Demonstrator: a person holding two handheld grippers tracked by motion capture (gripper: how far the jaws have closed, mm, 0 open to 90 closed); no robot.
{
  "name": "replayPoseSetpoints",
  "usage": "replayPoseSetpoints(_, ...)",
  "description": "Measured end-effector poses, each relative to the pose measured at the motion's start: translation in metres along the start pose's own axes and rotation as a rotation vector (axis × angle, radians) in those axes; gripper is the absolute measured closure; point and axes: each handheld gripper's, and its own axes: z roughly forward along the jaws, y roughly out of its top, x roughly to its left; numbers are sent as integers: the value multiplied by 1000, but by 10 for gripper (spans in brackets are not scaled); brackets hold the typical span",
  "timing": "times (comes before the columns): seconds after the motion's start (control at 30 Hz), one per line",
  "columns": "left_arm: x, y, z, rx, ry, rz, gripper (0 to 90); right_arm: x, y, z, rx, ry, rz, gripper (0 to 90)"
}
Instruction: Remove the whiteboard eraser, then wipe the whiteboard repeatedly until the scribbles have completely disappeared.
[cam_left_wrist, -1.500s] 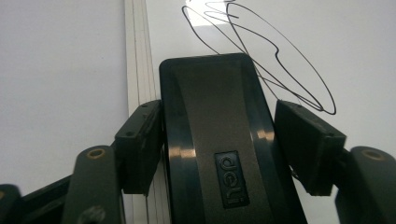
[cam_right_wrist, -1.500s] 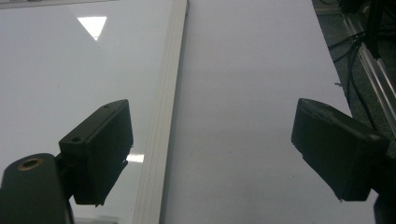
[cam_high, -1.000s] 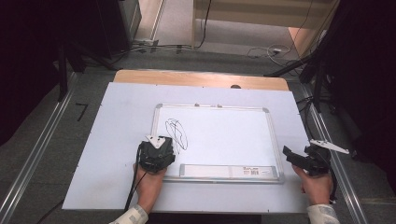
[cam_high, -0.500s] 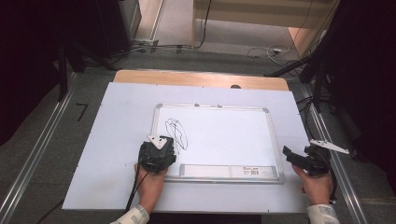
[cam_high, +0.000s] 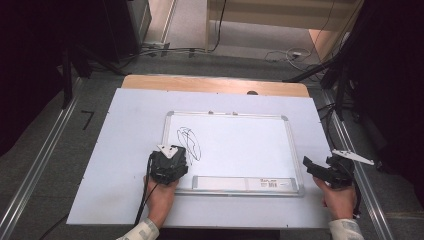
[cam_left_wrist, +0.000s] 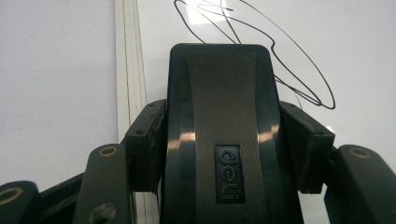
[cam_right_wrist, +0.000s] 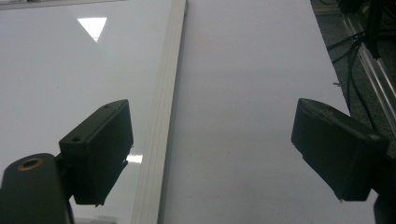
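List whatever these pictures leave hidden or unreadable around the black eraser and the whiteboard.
- Left gripper view: the black plastic eraser, clamped in the left gripper, covers the lower end of the black scribble.
- High view: the left gripper hides the eraser's contact with the white metal-framed whiteboard.
- High view: the tray label is too small to read.

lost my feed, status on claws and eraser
Left claw shut on black plastic whiteboard eraser, beside black scribble. Right claw open. Nothing in the way.

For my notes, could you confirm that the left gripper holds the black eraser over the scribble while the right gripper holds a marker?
Not quite: the right gripper holds nothing, its fingers open, as the right gripper view shows. The left gripper does hold the black eraser by the scribble.
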Motion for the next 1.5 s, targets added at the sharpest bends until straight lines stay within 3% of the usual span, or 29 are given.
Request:
replayPoseSetpoints(0.27, -1, 1, -2, -10, -12, 4, 406, 0, 0, 0, -2, 2, 2, 115)
replayPoseSetpoints(0.5, 0, 12, -19, -95, -9, 11, 405, 0, 0, 1, -2, -2, 2, 114)
replayPoseSetpoints(0.8, 9, 17, -24, -103, -30, -18, 404, 1, 1, 1, -2, -4, 3, 115)
replayPoseSetpoints(1.5, 8, 20, -24, -99, -75, -16, 404, 1, 2, 2, 0, 0, -3, 115)
